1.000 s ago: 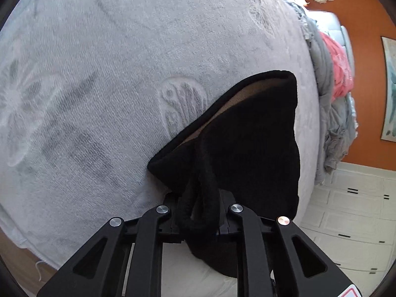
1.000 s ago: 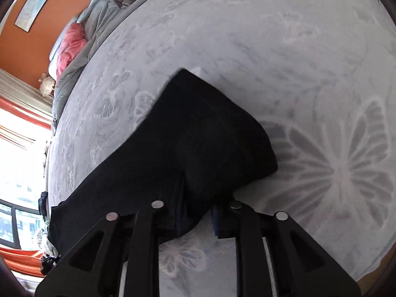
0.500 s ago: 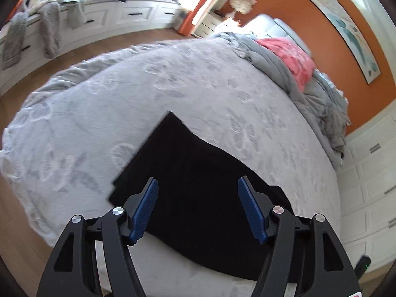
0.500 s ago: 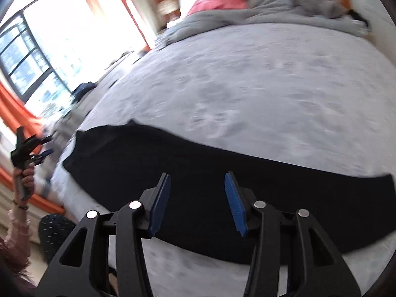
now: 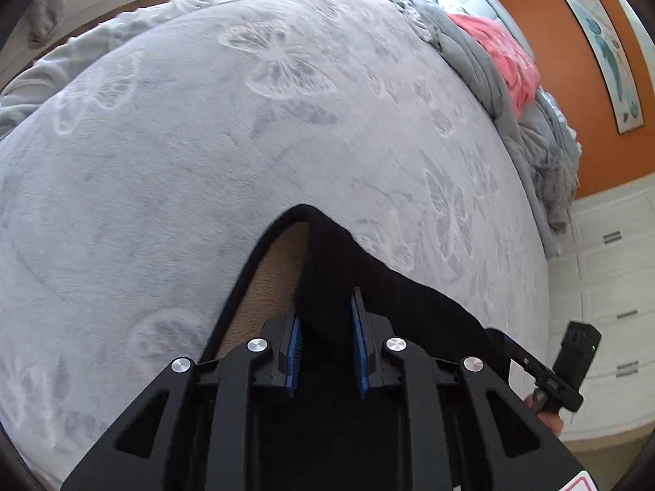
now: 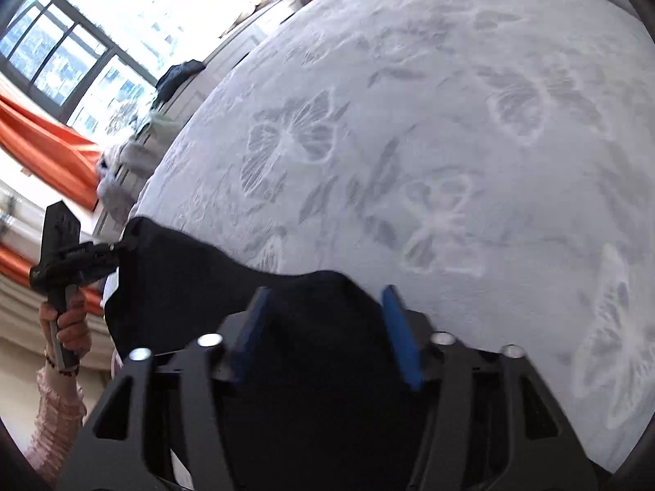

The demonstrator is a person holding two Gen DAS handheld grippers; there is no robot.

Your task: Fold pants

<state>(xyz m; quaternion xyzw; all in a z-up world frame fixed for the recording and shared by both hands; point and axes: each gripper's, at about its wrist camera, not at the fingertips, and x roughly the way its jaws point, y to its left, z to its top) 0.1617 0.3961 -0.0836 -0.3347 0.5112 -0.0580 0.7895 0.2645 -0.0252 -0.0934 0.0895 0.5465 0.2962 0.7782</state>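
The bed (image 5: 204, 131), spread with a grey butterfly-embossed cover, fills both views, and the black pants (image 5: 393, 298) lie along its near edge, apparently already doubled into one long dark band. From how they lie, I judge the fold partly made, with the crosswise folds yet to come. The left claw (image 5: 325, 352) is nearly closed and pinches a bunched ridge of the black cloth between its blue pads (image 5: 294, 339); beside that ridge an end of the garment gapes, showing a tan lining. The right claw (image 6: 327, 329) stands wide, its blue pads astride the dark cloth with nothing pinched between them that I can see. Only the left wrist view shows the headboard end: a rumpled grey quilt (image 5: 532, 131) with something pink (image 5: 503, 57) on it, the orange wall, a framed picture (image 5: 601, 49) and white drawers. Only the right wrist view shows the bright window (image 6: 102, 41), the orange curtain (image 6: 49, 151), and the person's left hand (image 6: 71, 327) in a pink sleeve holding its tool at the far corner of the pants.
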